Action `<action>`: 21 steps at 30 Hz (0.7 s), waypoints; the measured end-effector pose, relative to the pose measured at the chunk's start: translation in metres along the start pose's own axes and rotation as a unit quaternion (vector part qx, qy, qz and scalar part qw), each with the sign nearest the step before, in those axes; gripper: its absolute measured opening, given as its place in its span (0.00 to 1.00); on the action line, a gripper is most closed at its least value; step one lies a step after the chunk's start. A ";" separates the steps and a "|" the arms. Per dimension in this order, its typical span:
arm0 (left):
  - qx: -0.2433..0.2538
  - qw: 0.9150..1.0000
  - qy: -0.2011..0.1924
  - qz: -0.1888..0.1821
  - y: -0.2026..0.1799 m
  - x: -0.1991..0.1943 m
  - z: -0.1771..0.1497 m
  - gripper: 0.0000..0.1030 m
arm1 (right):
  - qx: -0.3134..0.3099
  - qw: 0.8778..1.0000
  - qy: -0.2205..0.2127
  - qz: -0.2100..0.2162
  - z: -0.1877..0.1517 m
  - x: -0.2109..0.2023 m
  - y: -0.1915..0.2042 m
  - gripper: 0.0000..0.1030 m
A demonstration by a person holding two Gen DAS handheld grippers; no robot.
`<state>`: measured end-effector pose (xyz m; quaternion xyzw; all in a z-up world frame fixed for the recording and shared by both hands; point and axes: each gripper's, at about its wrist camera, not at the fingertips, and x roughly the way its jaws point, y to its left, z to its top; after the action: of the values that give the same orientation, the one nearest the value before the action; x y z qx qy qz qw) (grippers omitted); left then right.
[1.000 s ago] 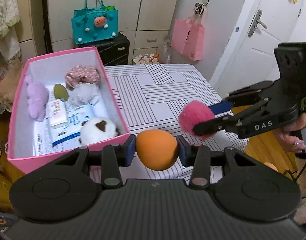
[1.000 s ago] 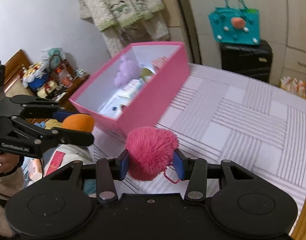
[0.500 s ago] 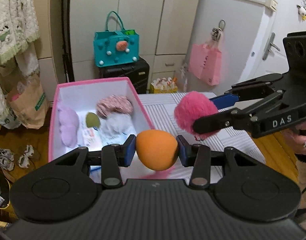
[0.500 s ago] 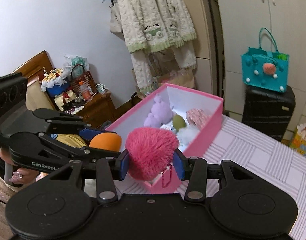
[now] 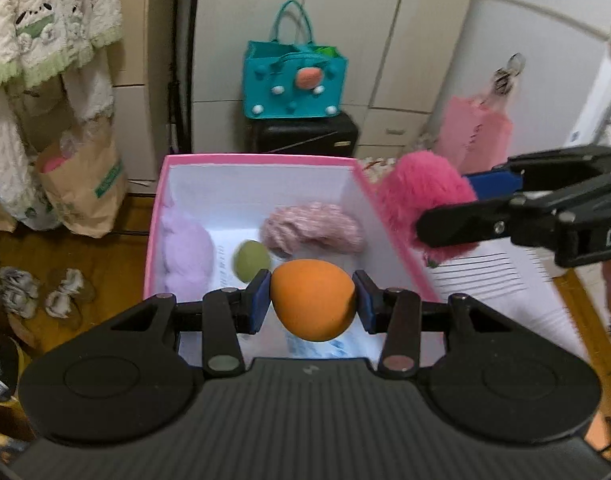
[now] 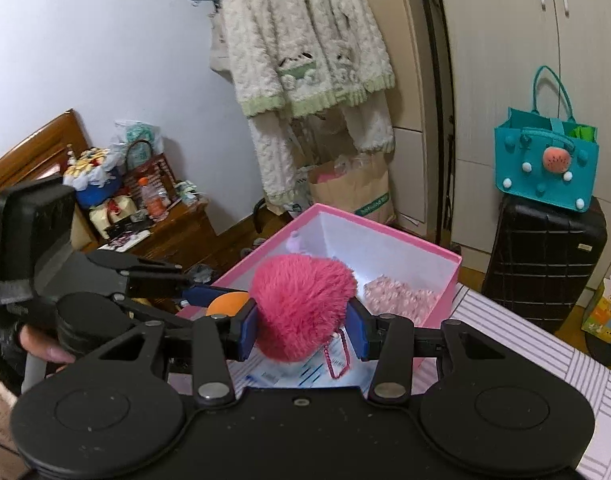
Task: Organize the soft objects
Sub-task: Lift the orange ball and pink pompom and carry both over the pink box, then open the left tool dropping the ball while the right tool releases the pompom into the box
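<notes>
Orange sponge egg (image 5: 313, 300) sat clamped at its widest girth between the blue pads of the left claw (image 5: 312, 301), narrow end toward the camera, hanging above the near end of the pink box (image 5: 257, 157). Pads gripped without visible denting; judged light, springy, faintly grippy, so a hold across the belly suits it, and a tip hold would likely squirt it out. Right claw (image 6: 303, 326) was closed on the pink fur pompom (image 6: 303, 308), pads sunk into the pile either side, its bead chain and clip (image 6: 339, 364) dangling below. Judged near weightless and very compressible; the fur hides the core, so grip wants to be central and deep. In the left view the pompom hung just beside the box's right wall, at rim height; in the right view it hung over the box's near corner.

Inside the box: lilac plush (image 5: 185, 252) against the left wall, green sponge egg (image 5: 251, 260) mid-floor, pink knitted piece (image 5: 313, 226) toward the right wall, printed paper on the floor. Box stood on the striped counter (image 6: 545, 344). Judgement: both items ready for release into the box.
</notes>
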<state>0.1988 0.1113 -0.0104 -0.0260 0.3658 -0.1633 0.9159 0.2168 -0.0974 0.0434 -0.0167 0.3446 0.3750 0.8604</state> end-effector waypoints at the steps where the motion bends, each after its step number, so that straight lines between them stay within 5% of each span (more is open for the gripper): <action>1: 0.011 1.000 -0.002 0.018 0.000 0.007 0.001 0.42 | 0.003 1.000 0.002 -0.002 0.003 0.008 -0.004 0.49; 4: 0.040 0.997 -0.002 0.066 0.001 0.028 0.004 0.42 | 0.024 1.000 0.011 0.003 0.011 0.035 -0.020 0.49; 19: 0.019 0.999 0.015 0.047 0.010 0.059 0.014 0.43 | 0.077 0.994 0.082 0.009 0.024 0.136 -0.053 0.52; 21: 0.020 0.998 0.013 0.066 0.011 0.063 0.017 0.51 | 0.087 0.993 0.081 0.007 0.026 0.141 -0.057 0.55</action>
<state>0.2560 0.1002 -0.0416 0.0185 0.3754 -0.1101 0.9201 0.3373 -0.0413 -0.0358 0.0305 0.4451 0.3468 0.8250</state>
